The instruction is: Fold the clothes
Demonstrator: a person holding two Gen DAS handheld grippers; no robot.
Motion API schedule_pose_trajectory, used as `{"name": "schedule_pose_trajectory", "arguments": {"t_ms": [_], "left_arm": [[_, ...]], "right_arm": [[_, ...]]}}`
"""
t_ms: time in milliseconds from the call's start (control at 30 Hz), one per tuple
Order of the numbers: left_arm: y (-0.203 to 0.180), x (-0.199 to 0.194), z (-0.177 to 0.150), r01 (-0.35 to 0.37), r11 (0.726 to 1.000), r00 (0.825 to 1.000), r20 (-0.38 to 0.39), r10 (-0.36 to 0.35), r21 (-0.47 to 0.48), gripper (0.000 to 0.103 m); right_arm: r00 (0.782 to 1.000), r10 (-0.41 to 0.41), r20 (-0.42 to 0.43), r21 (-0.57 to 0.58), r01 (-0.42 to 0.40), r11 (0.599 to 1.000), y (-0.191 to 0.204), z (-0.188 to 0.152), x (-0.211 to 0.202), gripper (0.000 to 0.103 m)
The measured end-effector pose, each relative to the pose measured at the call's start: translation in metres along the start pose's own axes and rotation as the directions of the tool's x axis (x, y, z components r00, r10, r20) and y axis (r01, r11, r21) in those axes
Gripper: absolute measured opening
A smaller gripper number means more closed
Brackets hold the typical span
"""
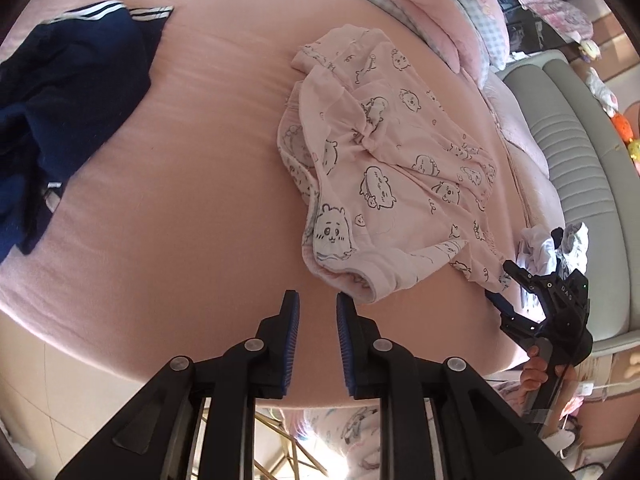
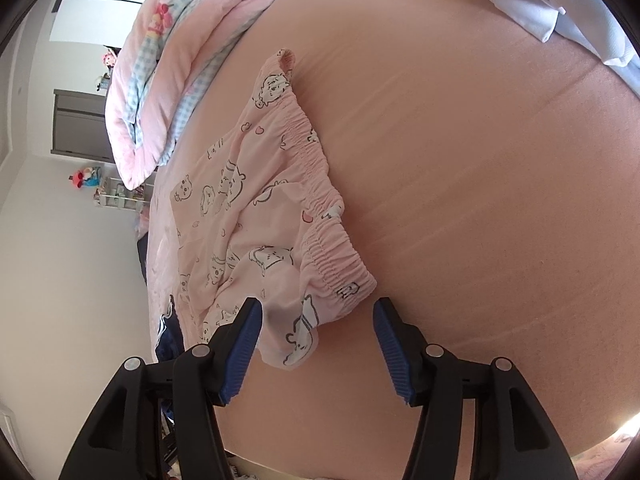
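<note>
A pink pyjama garment [image 1: 392, 168] printed with cartoon animals lies crumpled on the pink bed sheet [image 1: 192, 184]. In the left wrist view my left gripper [image 1: 317, 300] hovers just in front of the garment's near hem, open, with nothing between its blue pads. My right gripper [image 1: 500, 282] sits at the garment's right edge, held by a hand [image 1: 534, 372]. In the right wrist view the right gripper [image 2: 319, 306] stands open, and the elastic waistband corner of the pyjama garment [image 2: 256, 216] lies between its fingers, with neither pad pressing on it.
A navy garment with white stripes [image 1: 60, 100] lies at the left of the bed. A pink and checked quilt [image 1: 440, 12] is bunched at the far side. Pale clothes [image 2: 560, 8] lie beyond the right gripper. A grey padded panel [image 1: 580, 160] borders the bed.
</note>
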State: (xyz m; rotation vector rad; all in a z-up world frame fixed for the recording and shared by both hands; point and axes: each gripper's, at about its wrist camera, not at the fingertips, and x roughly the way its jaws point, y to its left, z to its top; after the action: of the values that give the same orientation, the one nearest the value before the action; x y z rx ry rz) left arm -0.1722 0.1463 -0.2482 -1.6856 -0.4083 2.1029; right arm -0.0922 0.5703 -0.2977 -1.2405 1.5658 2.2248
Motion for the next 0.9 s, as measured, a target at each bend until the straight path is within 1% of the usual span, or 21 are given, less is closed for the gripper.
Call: {"name": "schedule_pose_trajectory", "arguments": {"t_ms": [33, 67, 100, 200, 300, 467, 567, 733, 833, 900], "left_arm": [[0.001, -0.002, -0.003, 0.006, 1.000, 1.000, 0.015, -0.006, -0.029, 0.050], [0.001, -0.004, -0.006, 0.029, 0.998, 0.999, 0.034, -0.027, -0.055, 0.071], [0.001, -0.004, -0.007, 0.043, 0.996, 0.999, 0.035, -0.041, -0.074, 0.077], [-0.002, -0.003, -0.012, 0.074, 0.990, 0.997, 0.030, -0.071, -0.123, 0.077], [-0.005, -0.001, -0.015, 0.094, 0.985, 0.995, 0.038, -0.089, -0.144, 0.077], [-0.003, 0.009, -0.021, 0.141, 0.965, 0.990, 0.039, -0.136, -0.220, 0.077], [0.002, 0.013, -0.028, 0.179, 0.944, 0.984, 0.055, -0.171, -0.278, 0.077], [0.004, 0.017, -0.047, 0.266, 0.898, 0.962, 0.155, -0.224, -0.352, 0.077], [-0.001, 0.030, -0.048, 0.305, 0.876, 0.952, 0.129, -0.277, -0.373, 0.077], [-0.005, 0.038, -0.049, 0.325, 0.865, 0.946, 0.125, -0.300, -0.383, 0.077]], "right_arm": [[1.000, 0.003, 0.002, 0.003, -0.003, 1.000, 0.000, 0.000, 0.000, 0.058], [1.000, 0.005, 0.005, 0.007, -0.005, 1.000, -0.001, 0.000, 0.000, 0.058], [1.000, 0.008, 0.007, 0.010, -0.008, 1.000, -0.001, 0.000, -0.001, 0.058], [1.000, 0.009, 0.008, 0.012, -0.009, 1.000, -0.002, -0.001, -0.002, 0.058], [1.000, 0.010, 0.010, 0.017, -0.010, 1.000, -0.003, -0.002, -0.003, 0.058], [1.000, 0.013, 0.012, 0.026, -0.014, 1.000, -0.003, -0.004, -0.002, 0.058], [1.000, 0.022, 0.017, 0.043, -0.023, 0.999, -0.004, -0.005, -0.003, 0.058], [0.999, 0.043, 0.027, 0.082, -0.045, 0.996, -0.006, -0.009, -0.003, 0.058], [0.998, 0.044, 0.040, 0.103, -0.048, 0.994, -0.007, -0.010, -0.004, 0.058], [0.998, 0.049, 0.050, 0.121, -0.055, 0.991, -0.008, -0.011, -0.004, 0.058]]}}
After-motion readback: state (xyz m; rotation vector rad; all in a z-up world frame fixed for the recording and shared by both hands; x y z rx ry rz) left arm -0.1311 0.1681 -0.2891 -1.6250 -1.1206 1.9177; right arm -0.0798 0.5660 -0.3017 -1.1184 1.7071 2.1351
